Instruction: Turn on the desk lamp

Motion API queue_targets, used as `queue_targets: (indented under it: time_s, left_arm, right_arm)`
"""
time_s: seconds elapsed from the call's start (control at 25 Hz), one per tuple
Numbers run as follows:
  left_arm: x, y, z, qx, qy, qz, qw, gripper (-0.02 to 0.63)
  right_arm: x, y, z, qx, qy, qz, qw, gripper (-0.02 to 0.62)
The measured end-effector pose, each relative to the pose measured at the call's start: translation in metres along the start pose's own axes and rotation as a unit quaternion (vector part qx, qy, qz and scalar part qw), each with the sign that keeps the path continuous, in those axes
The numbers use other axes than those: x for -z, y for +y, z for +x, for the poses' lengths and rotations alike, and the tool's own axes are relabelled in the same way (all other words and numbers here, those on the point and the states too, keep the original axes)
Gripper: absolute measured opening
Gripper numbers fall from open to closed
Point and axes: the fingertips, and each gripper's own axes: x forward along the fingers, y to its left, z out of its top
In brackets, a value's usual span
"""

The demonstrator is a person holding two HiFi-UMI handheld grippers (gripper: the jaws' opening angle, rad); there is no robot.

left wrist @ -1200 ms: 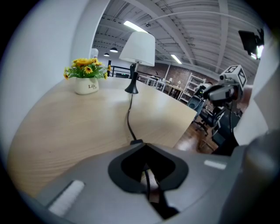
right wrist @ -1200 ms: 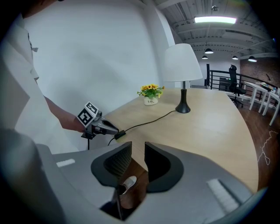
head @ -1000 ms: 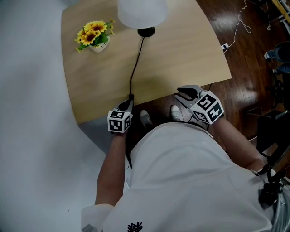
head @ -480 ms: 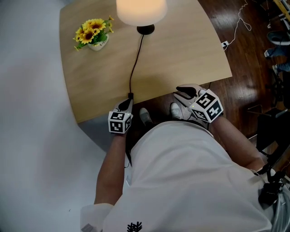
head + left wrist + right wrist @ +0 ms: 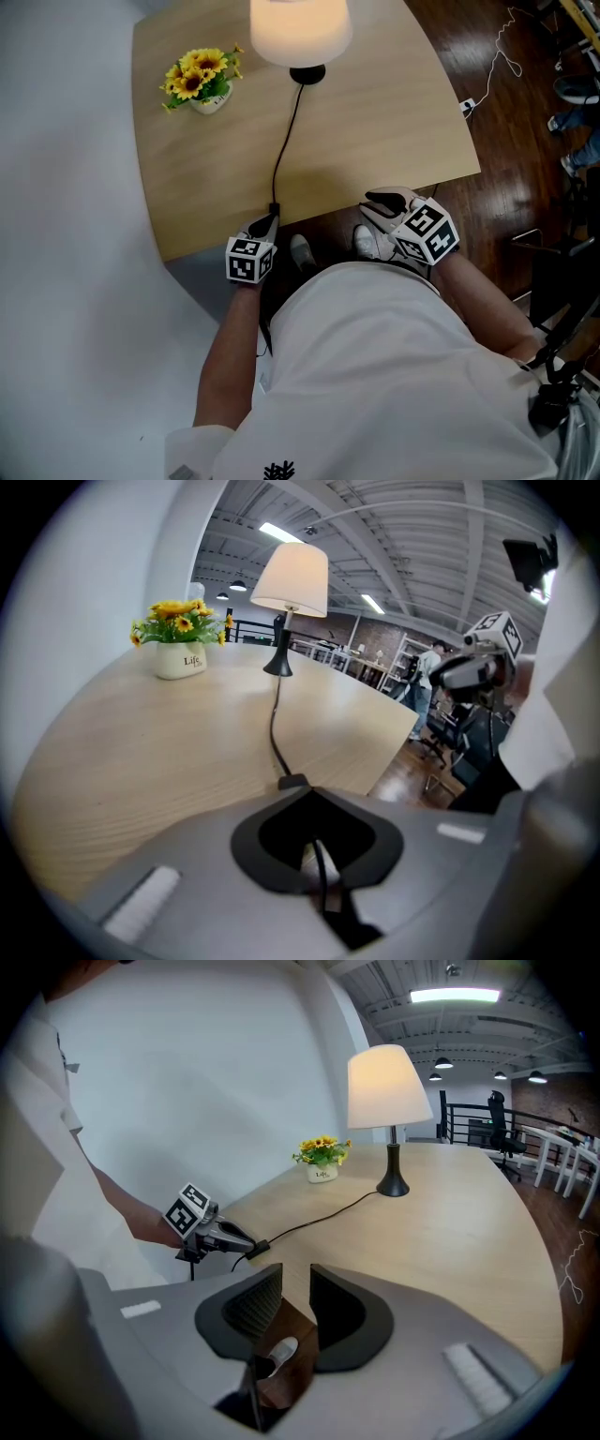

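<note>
Head view: lamp [image 5: 300, 28] stands at the far end of the desk [image 5: 394, 122], shade glowing warm, black base under it. Its cord [image 5: 281, 150] runs from the base to the near edge of the desk. A small pot of yellow flowers [image 5: 199, 77] sits left of the lamp, well apart from it.

Left tool [image 5: 269, 221] is at the near desk edge where the cord leaves the top. Left gripper view: left tool clenched, jaws together with the cord hanging down between them; a black switch [image 5: 292, 782] on the cord lies on the desk right at the jaw tips.

Right tool [image 5: 377, 199] is off the desk's near edge, to the right, well apart from the cord. Right gripper view: right tool released, jaws a little apart with nothing between them; wooden floor and a shoe [image 5: 274, 1354] show through the gap.
</note>
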Motion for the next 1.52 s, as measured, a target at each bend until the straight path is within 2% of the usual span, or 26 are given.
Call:
queue_targets:
  time_s: [0.24, 0.44, 0.64, 0.8, 1.2, 1.36, 1.52]
  left_arm:
    - [0.001, 0.006, 0.002, 0.011, -0.006, -0.020, 0.9997, 0.017]
    - [-0.004, 0.009, -0.003, -0.001, -0.014, 0.005, 0.9999, 0.017]
    - [-0.021, 0.006, -0.015, 0.001, -0.055, 0.011, 0.9984, 0.018]
    - [-0.041, -0.019, -0.021, 0.011, -0.070, 0.008, 0.9974, 0.018]
    - [-0.065, -0.083, -0.028, -0.025, -0.061, 0.047, 0.9967, 0.018]
    - [-0.065, -0.107, -0.033, -0.039, -0.066, 0.029, 0.9966, 0.018]
    - [-0.052, -0.136, -0.032, -0.042, -0.052, 0.020, 0.9976, 0.018]
  right_arm:
    - [0.004, -0.005, 0.000, 0.006, -0.002, 0.001, 1.000, 0.094]
    - [0.009, -0.009, -0.001, 0.011, -0.005, 0.000, 1.000, 0.094]
    - [0.014, -0.009, 0.003, 0.010, -0.011, -0.002, 1.000, 0.094]
    - [0.013, -0.013, -0.015, 0.001, -0.020, -0.008, 1.000, 0.094]
    - [0.030, -0.031, -0.057, -0.041, -0.033, -0.016, 0.998, 0.094]
    - [0.047, -0.036, -0.067, -0.062, -0.030, -0.019, 0.997, 0.094]
    - [0.067, -0.040, -0.069, -0.085, -0.018, -0.021, 0.996, 0.094]
